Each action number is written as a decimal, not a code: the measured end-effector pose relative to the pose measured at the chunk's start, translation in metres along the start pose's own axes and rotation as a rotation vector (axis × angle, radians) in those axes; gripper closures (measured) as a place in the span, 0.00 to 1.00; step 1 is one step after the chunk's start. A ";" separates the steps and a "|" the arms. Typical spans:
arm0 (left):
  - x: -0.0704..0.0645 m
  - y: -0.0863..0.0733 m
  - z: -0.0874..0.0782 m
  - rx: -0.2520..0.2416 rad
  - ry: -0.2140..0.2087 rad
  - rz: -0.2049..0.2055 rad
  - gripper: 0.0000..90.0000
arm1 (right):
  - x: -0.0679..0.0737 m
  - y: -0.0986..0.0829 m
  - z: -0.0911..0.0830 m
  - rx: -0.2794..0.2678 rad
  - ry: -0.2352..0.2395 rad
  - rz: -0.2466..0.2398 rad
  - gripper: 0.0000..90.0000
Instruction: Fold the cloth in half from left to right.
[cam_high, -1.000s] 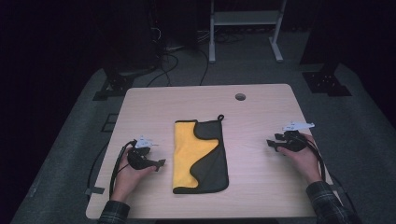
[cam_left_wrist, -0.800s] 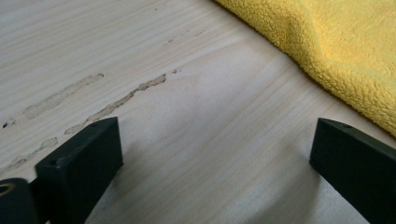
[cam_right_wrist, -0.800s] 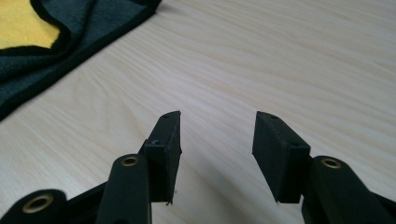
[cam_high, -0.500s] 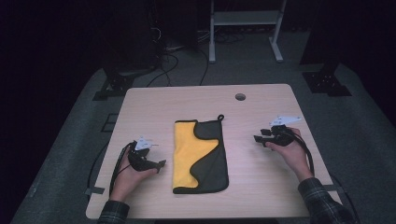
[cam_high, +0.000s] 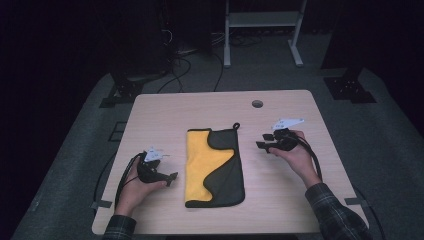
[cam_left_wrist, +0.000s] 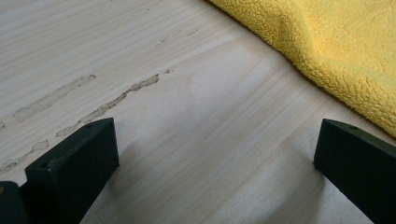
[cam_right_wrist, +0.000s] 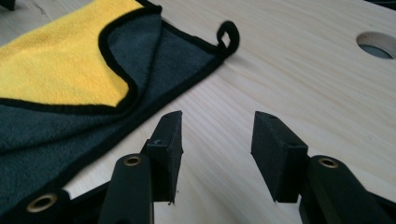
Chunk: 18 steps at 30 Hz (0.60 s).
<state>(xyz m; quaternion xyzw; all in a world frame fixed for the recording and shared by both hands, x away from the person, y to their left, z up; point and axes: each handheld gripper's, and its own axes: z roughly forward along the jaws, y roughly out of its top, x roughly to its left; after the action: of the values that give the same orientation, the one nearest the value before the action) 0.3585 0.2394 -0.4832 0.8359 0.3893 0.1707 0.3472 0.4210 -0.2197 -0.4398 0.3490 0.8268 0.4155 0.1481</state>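
1. The left gripper (cam_high: 170, 177) rests low on the wooden table (cam_high: 160, 115), jaws spread wide with bare wood between them, pinching nothing.
2. Its jaws sit just beside the yellow edge of the folded cloth (cam_left_wrist: 336, 51), not touching it.
3. The right gripper (cam_high: 262, 141) is held above the table, jaws parted and empty, pointed at the cloth's dark grey side.
4. The yellow-and-grey microfibre cloth (cam_high: 214, 167) lies mid-table between both grippers, its hanging loop (cam_right_wrist: 229, 33) at the far corner.
5. A round cable hole (cam_high: 257, 104) sits beyond it.
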 end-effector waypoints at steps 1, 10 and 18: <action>0.000 0.000 0.000 0.000 0.000 0.000 0.00 | 0.001 0.002 0.001 -0.002 0.005 -0.003 0.58; 0.000 0.000 0.000 -0.001 0.000 0.000 0.00 | 0.014 0.015 0.014 0.001 0.037 -0.023 0.58; 0.000 0.000 0.000 -0.002 0.000 0.000 0.00 | 0.029 0.029 0.031 0.000 0.069 -0.055 0.59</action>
<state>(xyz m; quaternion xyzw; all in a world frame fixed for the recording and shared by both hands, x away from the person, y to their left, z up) 0.3585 0.2393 -0.4833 0.8356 0.3892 0.1711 0.3479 0.4297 -0.1698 -0.4344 0.3114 0.8409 0.4229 0.1307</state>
